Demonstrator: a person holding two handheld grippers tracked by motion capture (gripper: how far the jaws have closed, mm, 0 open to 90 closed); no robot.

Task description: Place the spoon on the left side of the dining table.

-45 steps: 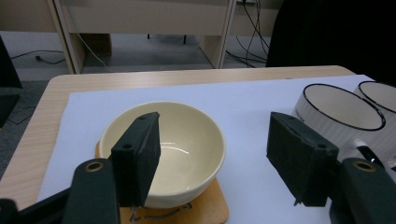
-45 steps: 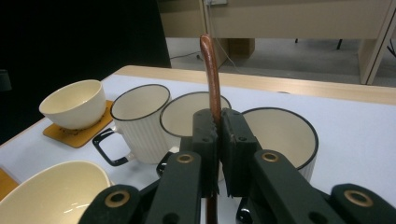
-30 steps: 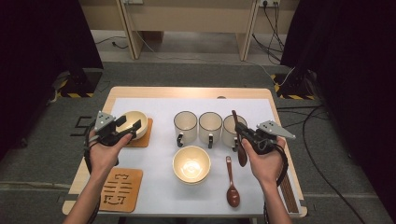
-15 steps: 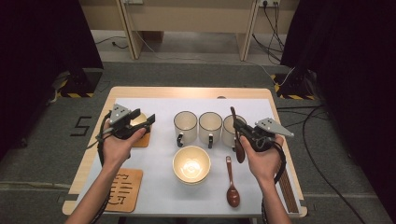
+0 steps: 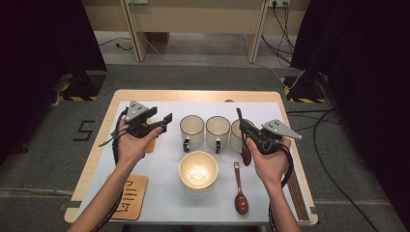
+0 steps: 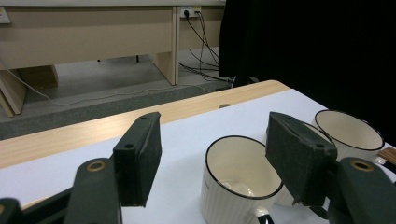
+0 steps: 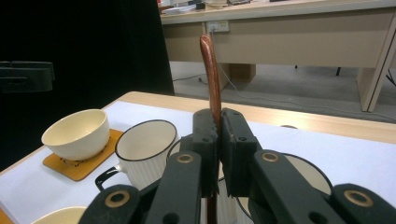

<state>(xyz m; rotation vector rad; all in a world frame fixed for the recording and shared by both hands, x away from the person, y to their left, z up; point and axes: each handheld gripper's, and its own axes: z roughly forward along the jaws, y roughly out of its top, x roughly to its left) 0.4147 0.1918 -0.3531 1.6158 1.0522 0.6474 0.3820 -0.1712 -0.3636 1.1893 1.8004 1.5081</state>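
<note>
The right tool [image 5: 247, 129] is clamped on a dark brown wooden spoon [image 7: 211, 70], its jaws pressed together around the handle. The spoon stands nearly upright, its handle rising above the jaws and its bowl hanging below the hand, over the bench [image 5: 193, 94] beside the rightmost of three white mugs [image 5: 192, 129]. It looks light and stiff, with a smooth polished finish that may slip or pivot in a narrow grip — a hold around the middle of the handle, as here, seems soundest.

The left tool [image 6: 215, 154] has its jaws apart, with nothing between them, and hovers near the leftmost mug. Those mugs are ribbed, with dark rims, probably enamel or ceramic: rigid, heavier, liable to chip.

A second wooden spoon [image 5: 240, 197] lies flat on the white bench cover beside a cream bowl [image 5: 197, 170]. Another cream bowl [image 7: 77, 133] sits on an orange coaster [image 7: 83, 168].
</note>
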